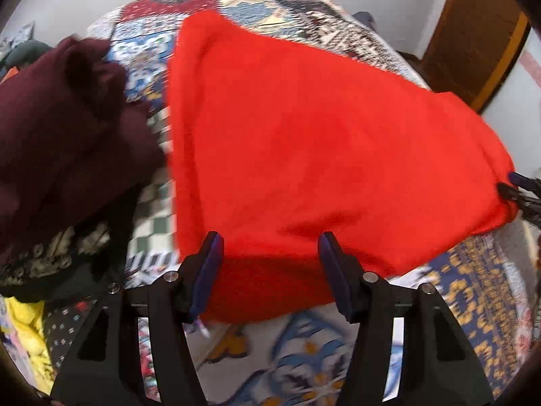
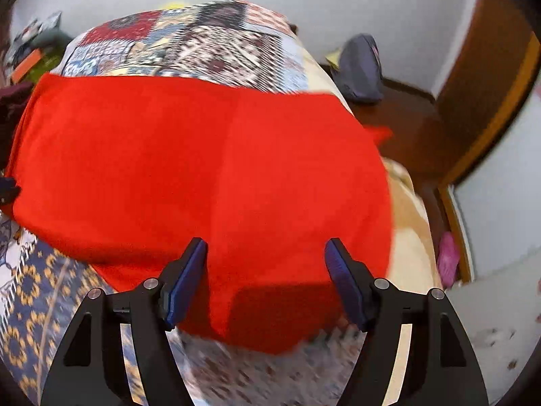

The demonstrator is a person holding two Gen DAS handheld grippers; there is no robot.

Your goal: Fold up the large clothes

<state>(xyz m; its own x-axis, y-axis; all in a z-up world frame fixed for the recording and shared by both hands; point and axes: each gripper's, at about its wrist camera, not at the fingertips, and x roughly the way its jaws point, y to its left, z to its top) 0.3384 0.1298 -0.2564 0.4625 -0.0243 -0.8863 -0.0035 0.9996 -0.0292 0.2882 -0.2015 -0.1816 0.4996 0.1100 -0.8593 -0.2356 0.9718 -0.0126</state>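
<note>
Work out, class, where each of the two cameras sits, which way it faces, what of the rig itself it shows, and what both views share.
Left wrist: sits on the left gripper, looks along its open fingers over the red garment, a maroon garment at left; the right gripper peeks in at right.
Right wrist: sits on the right gripper, fingers open, over the same red garment.
Shared: red garment, patchwork quilt, wooden door.

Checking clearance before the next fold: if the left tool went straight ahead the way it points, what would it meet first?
Most likely the red garment: the left tool stands open, its near edge already between the fingers. Depth is blurred, so whether they already touch is unclear.
</note>
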